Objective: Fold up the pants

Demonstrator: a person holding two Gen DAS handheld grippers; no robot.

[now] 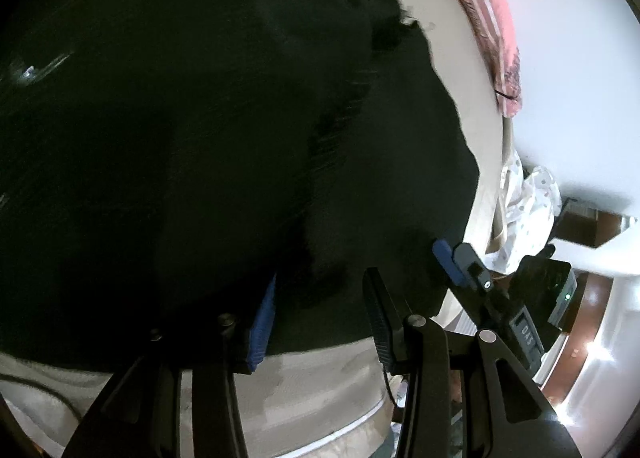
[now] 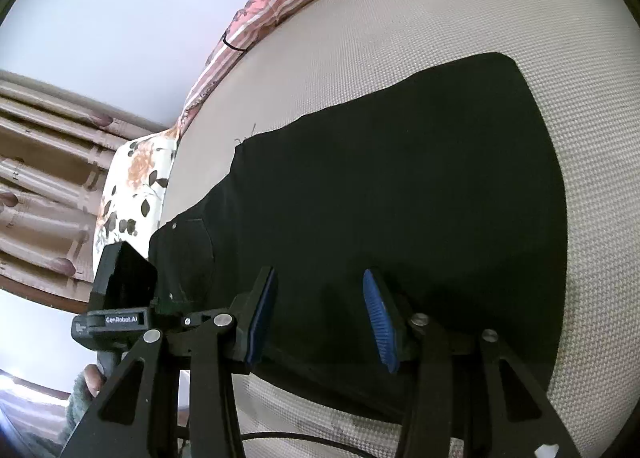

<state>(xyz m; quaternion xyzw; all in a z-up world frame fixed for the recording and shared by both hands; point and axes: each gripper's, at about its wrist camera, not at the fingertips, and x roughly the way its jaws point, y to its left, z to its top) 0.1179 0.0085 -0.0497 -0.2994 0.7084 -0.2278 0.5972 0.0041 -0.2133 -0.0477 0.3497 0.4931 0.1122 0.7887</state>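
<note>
Nearest the lens in the left wrist view, the left gripper (image 1: 320,314) has its blue-padded fingers partly parted over the near hem of the black pants (image 1: 200,138). Whether the pads pinch cloth cannot be told, since the fabric is dark and blurred there. The right gripper (image 2: 320,314) likewise stands with jaws partly apart, straddling the near edge of the pants (image 2: 380,178); a grip cannot be confirmed.

The pants lie flat on a beige woven mattress (image 2: 400,38), already doubled, the waist end with pocket and rivets toward the left gripper's body.

The cloth looks soft, limp and fairly light; it will likely sag and slide, so the hem or waistband corners seem the best holds.

Only the right view shows the floral pillow (image 2: 132,186), the curtain (image 2: 40,178) and the person's hand (image 2: 94,378); the left alone shows the spotted white cloth (image 1: 520,210).
</note>
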